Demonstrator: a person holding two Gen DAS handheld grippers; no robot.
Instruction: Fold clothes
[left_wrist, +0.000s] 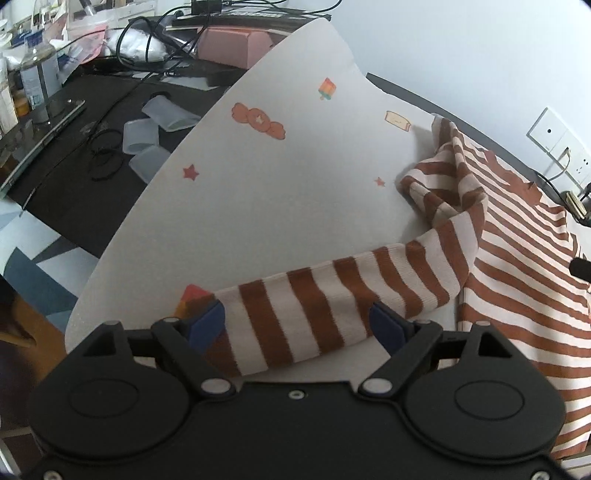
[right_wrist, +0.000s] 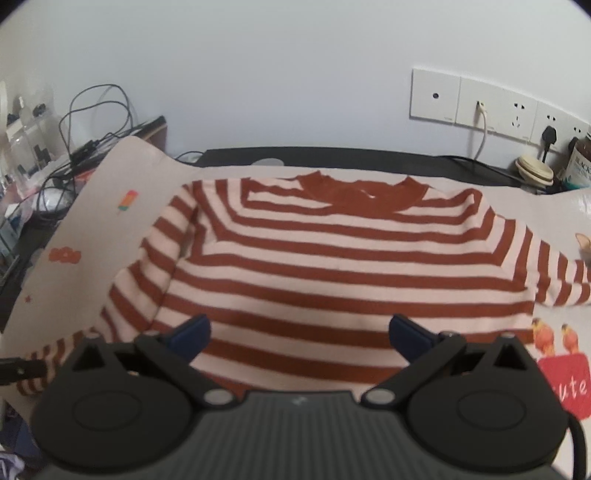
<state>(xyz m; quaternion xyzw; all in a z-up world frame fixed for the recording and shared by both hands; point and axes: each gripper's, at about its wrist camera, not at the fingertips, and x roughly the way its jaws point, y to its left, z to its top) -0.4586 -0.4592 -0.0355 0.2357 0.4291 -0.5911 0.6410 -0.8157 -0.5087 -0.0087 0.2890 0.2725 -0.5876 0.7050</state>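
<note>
left gripper (left_wrist: 297, 321) tilted down (fingers spread), seemingly above sleeve (left_wrist: 314, 306).

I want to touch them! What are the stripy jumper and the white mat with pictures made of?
The stripy jumper looks like soft knitted fabric, maybe cotton: fine ribs show along its sleeve, and it bunches in folds. The white mat looks like a smooth matte sheet, perhaps foam or plastic: its printed surface lies flat and its edge curves up stiffly.

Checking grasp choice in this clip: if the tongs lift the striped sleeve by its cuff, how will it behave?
The sleeve will probably go limp and trail: it already lies bent and bunched near the shoulder. The ribbed knit looks soft and grippy, so it should not slip from the left tongs, which stand open around it. It likely drags the sweater along.
</note>
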